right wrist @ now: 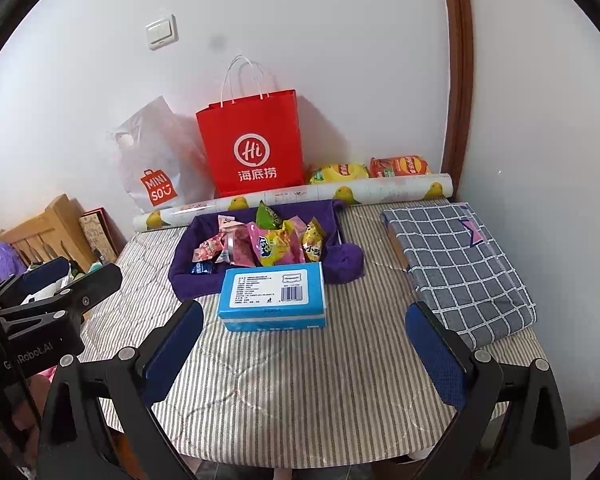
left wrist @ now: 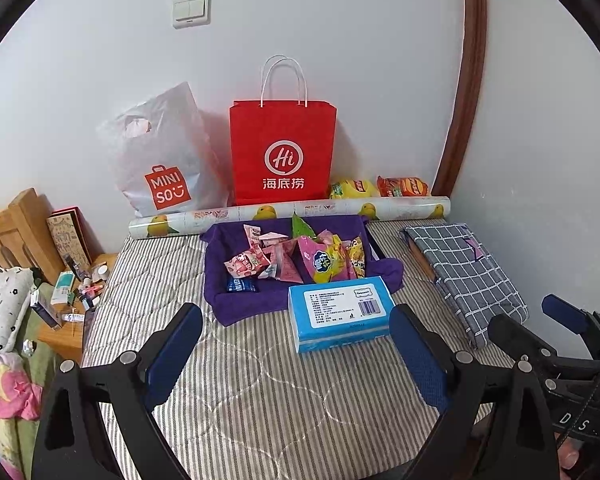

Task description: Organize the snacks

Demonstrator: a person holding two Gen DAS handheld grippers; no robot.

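A purple cloth basket (left wrist: 240,300) (right wrist: 184,276) sits mid-table and holds several snack packets (left wrist: 292,260) (right wrist: 268,244), pink, yellow and green. Two chip bags, yellow (left wrist: 352,189) (right wrist: 340,172) and orange (left wrist: 404,186) (right wrist: 400,166), lie by the wall behind a paper roll. A blue tissue box (left wrist: 340,312) (right wrist: 274,296) stands in front of the basket. My left gripper (left wrist: 296,344) is open and empty, short of the box. My right gripper (right wrist: 304,344) is open and empty, near the table's front edge.
A red paper bag (left wrist: 282,152) (right wrist: 256,144) and a white MINISO bag (left wrist: 160,160) (right wrist: 152,160) lean on the wall. A patterned paper roll (left wrist: 292,214) (right wrist: 300,196) lies before them. A folded checked cloth (left wrist: 468,276) (right wrist: 460,256) lies right. A cluttered nightstand (left wrist: 72,300) stands left.
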